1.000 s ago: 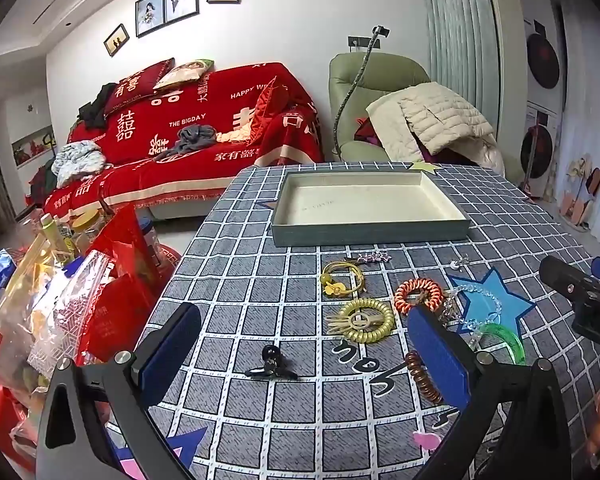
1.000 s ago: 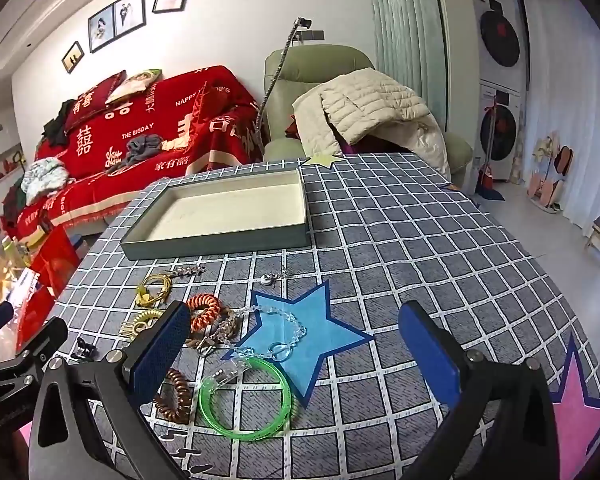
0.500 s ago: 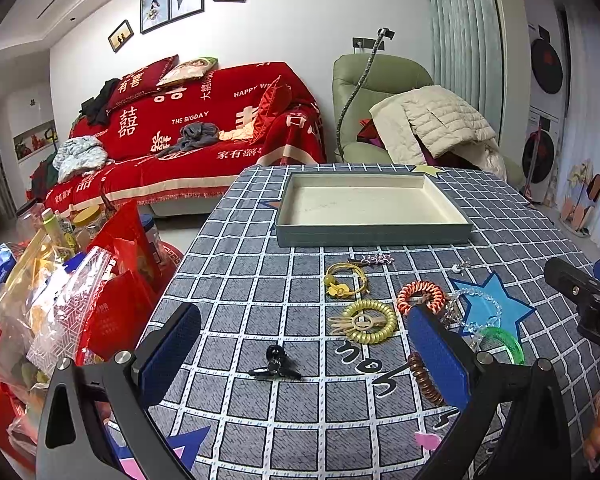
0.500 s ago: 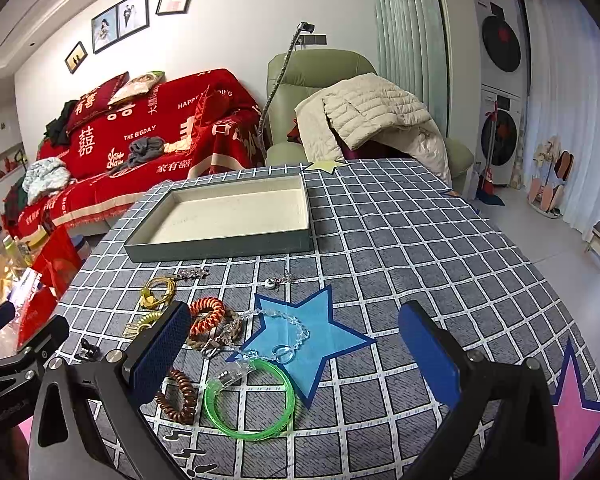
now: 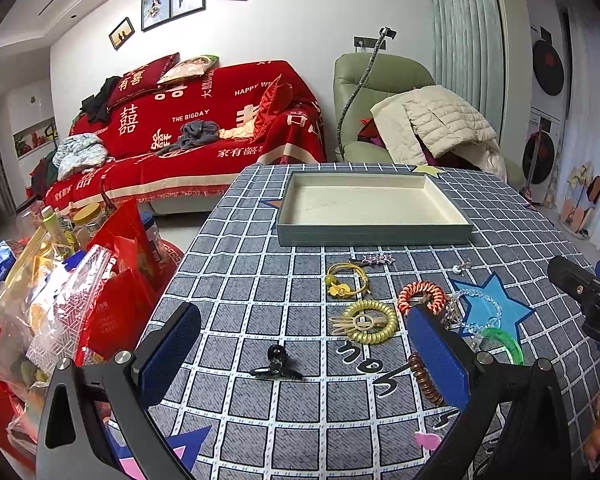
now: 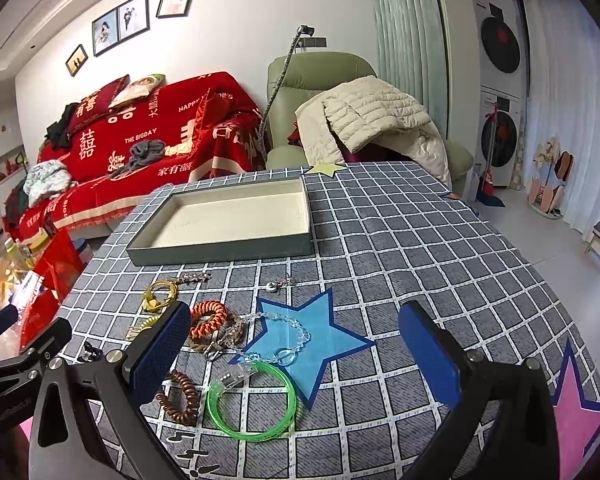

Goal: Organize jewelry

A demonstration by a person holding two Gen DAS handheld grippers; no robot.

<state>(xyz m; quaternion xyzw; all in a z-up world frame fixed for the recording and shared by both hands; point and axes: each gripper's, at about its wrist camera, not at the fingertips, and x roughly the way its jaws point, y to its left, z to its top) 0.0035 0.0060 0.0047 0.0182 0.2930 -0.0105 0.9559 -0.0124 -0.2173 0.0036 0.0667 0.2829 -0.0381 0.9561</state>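
Both tongs, left (image 5: 300, 354) and right (image 6: 296, 354), gape apart (one pad half-hides the yellow coil (image 6: 146, 326)).

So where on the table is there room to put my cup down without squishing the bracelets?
The right half of the checked cloth, right of the blue star and the tray, is bare. The tray itself is empty. The strip in front of the tray is crowded: yellow hair tie, orange coil, green bangle, brown coil.

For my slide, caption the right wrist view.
Open right gripper above a green plastic bangle and clear bead chain, shallow grey tray empty beyond.
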